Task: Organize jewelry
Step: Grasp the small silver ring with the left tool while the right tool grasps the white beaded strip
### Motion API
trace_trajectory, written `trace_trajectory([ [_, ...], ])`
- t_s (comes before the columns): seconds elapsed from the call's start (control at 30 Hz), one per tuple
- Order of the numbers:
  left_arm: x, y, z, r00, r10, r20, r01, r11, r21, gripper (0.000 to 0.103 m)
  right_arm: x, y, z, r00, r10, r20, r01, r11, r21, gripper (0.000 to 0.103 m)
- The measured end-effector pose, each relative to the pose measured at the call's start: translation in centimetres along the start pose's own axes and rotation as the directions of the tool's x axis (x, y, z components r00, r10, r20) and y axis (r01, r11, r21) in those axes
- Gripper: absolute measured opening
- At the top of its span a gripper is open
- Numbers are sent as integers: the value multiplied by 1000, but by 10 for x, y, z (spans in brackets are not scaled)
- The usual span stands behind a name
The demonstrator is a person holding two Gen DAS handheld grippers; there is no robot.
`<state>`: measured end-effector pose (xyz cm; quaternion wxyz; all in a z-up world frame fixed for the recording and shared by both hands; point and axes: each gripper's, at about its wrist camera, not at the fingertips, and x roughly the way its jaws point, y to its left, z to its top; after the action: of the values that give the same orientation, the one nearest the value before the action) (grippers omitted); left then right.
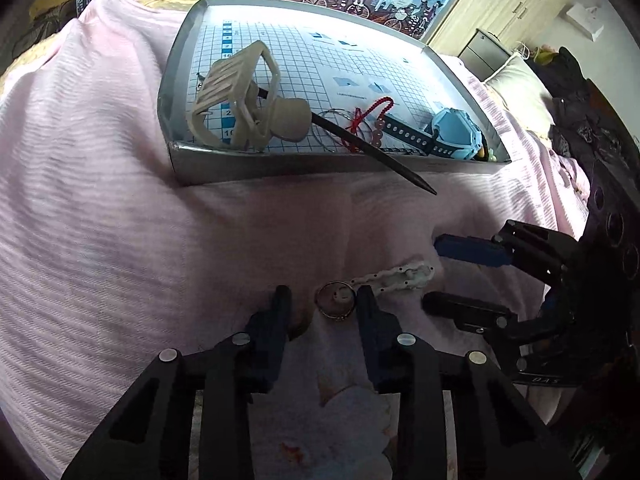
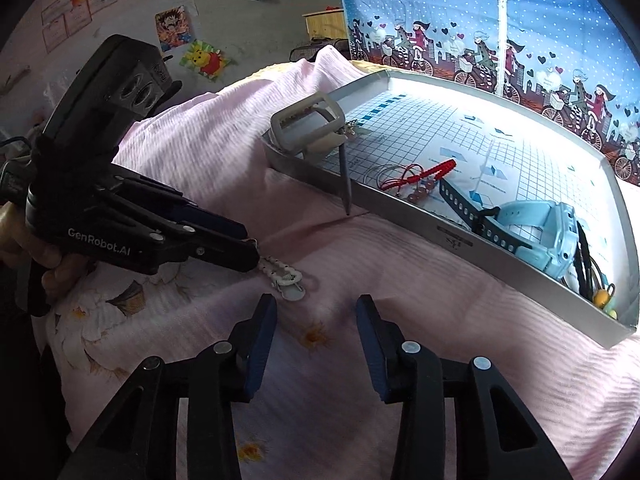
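On the pink bedspread [image 1: 120,200], in front of a shallow grey tray [image 1: 320,168], the left gripper [image 1: 323,294] rests low with its two dark fingers spread apart, holding nothing. A small metal ring [image 1: 335,301] lies flat on the cloth between the fingertips, nearer the right-hand finger (whether it touches that finger is hard to tell). Just beyond the ring lies a white hair clip [image 1: 400,277], stretched out toward the right gripper [image 1: 430,274], whose jaws also stand open with the clip's far end near the gap between them.

From the right wrist camera the right gripper [image 2: 316,304] is empty, fingers wide, with the white hair clip [image 2: 285,276] on the cloth just ahead and the left gripper [image 2: 250,250] reaching in from the left, gripped by a hand [image 2: 52,264].

Inside the tray, on a gridded paper lining, sit a beige claw clip [image 1: 236,100] propped at the near left corner, a dark hair stick [image 1: 372,152] poking out over the tray's front wall, a thin wire bangle [image 1: 340,128], a red cord bracelet [image 1: 372,112] and a light blue watch [image 1: 452,132] with a dark perforated strap.
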<state>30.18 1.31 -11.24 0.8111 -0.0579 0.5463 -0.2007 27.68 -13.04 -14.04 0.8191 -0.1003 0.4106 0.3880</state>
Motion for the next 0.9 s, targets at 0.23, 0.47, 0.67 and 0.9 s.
trace_trajectory([
  [0.23,1,6,1,1000,0,-3,0,999,-45,16,4,5,5,1000,18,7,-18,1000,-2,36],
  [0.47,-3,13,0,1000,14,0,-14,994,-105,15,11,12,9,1000,13,1,-13,1000,-20,33],
  [0.67,-9,23,-2,999,39,8,-37,983,-179,15,16,15,12,1000,3,-1,-3,1000,-23,27],
  [0.9,-13,28,-5,999,43,11,-40,976,-213,15,20,21,12,1000,-23,-3,23,999,-22,17],
])
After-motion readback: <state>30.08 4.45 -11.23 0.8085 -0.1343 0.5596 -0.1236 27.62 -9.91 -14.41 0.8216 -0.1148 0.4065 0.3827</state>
